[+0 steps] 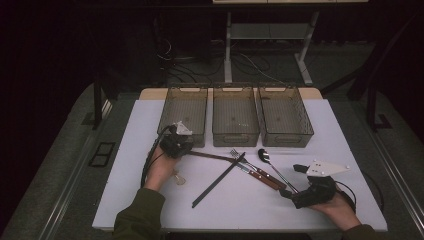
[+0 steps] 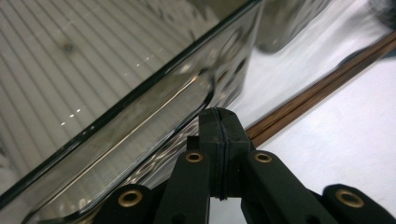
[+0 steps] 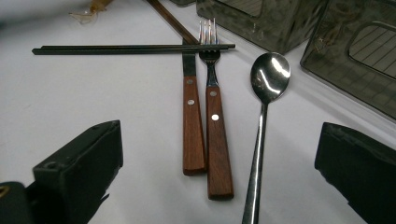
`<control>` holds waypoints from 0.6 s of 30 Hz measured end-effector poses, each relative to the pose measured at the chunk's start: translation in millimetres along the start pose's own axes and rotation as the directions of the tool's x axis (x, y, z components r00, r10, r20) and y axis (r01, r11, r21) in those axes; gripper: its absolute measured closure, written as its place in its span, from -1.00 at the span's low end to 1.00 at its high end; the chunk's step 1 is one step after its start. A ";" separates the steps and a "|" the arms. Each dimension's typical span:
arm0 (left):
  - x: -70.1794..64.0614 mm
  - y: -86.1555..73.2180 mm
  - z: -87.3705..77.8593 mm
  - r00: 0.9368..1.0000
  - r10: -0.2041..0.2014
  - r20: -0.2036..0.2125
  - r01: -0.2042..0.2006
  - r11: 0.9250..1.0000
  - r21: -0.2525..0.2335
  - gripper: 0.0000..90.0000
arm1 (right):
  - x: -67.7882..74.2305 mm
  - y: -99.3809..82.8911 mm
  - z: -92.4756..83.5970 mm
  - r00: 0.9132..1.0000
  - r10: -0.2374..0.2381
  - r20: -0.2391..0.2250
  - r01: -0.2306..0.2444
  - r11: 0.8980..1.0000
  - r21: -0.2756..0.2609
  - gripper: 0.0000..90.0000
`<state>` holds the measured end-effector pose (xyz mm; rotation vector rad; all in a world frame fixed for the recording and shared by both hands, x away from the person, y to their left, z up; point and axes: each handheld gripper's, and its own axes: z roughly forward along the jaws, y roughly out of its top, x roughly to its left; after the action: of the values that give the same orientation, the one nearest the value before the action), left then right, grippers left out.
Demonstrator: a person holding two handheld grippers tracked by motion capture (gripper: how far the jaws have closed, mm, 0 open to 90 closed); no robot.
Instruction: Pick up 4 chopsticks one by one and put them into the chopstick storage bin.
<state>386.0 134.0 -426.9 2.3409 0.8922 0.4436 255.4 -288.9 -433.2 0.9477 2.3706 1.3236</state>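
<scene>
- At the left bin's (image 1: 185, 107) near wall, the left gripper (image 2: 219, 122) is clenched, nothing visibly held; brown chopsticks (image 2: 322, 88) lie just beside it.
- On the worktop (image 1: 150, 195), the right gripper (image 3: 219, 186) is released, facing fork (image 3: 215, 116), knife (image 3: 191, 116), spoon (image 3: 266, 93).

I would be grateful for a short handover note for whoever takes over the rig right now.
Left tool: jaws shut with nothing between them, at the near wall of the left bin, close to the brown chopsticks.
Right tool: jaws open, empty, resting on the table and facing the cutlery.
Things: black chopsticks, fork, wooden-handled knife and spoon all lie on the table in front of the bins.
Done: nothing sorted; middle bin and right bin look empty.
Left: probably move each utensil into a bin.
</scene>
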 end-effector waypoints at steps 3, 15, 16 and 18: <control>-1.8 0.4 3.0 1.000 0.019 -0.011 -0.018 1.000 0.012 0.98 | -0.6 -0.1 -0.5 1.000 0.003 0.000 -0.003 1.000 0.001 -0.97; 4.1 -8.1 2.8 0.998 0.024 -0.052 -0.022 0.998 0.051 0.98 | -0.9 -0.4 -1.2 1.000 0.003 0.001 -0.003 1.000 -0.005 -0.97; 5.3 -9.2 2.2 0.998 0.020 -0.052 -0.017 0.998 0.054 0.98 | -0.8 -0.4 -1.2 1.000 0.004 0.002 -0.004 1.000 -0.003 -0.97; 8.6 -12.3 0.7 0.998 0.018 -0.058 -0.014 0.998 0.068 0.98 | -0.7 -0.4 -1.3 1.000 0.003 0.003 -0.003 1.000 -0.004 -0.97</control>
<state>386.5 147.0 -434.4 2.4092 0.9295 0.4978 255.1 -290.4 -432.8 0.9520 2.3645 1.3269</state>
